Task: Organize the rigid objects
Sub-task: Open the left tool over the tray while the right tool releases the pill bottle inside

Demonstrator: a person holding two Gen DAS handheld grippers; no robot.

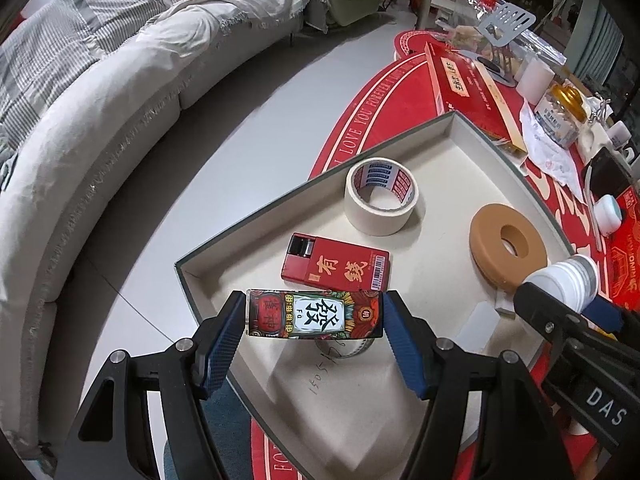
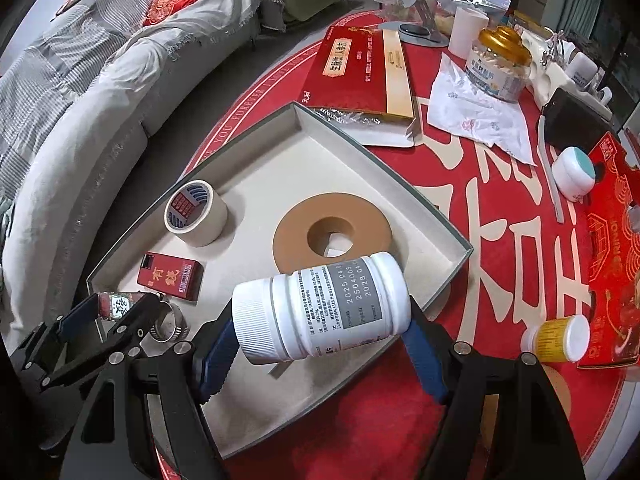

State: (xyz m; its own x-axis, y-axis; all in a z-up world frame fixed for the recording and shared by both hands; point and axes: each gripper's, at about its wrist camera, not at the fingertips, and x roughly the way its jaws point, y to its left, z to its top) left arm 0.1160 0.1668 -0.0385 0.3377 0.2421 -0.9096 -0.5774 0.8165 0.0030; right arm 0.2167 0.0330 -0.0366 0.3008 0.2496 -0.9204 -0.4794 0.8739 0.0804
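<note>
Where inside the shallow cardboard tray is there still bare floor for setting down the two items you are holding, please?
Bare floor lies in the far corner of the grey-rimmed cardboard tray, beyond the cream tape roll and tan foam ring, and along the near edge under the white plastic bottle. The left side is crowded: red card box, metal ring.

Both your wrist cameras look steeply down from close above the shallow tray (image 1: 240, 216); each shares the tape roll (image 2: 196, 213) and the tan ring (image 2: 332, 232).

Bright, sharp, fisheye-warped, dark-cornered.
</note>
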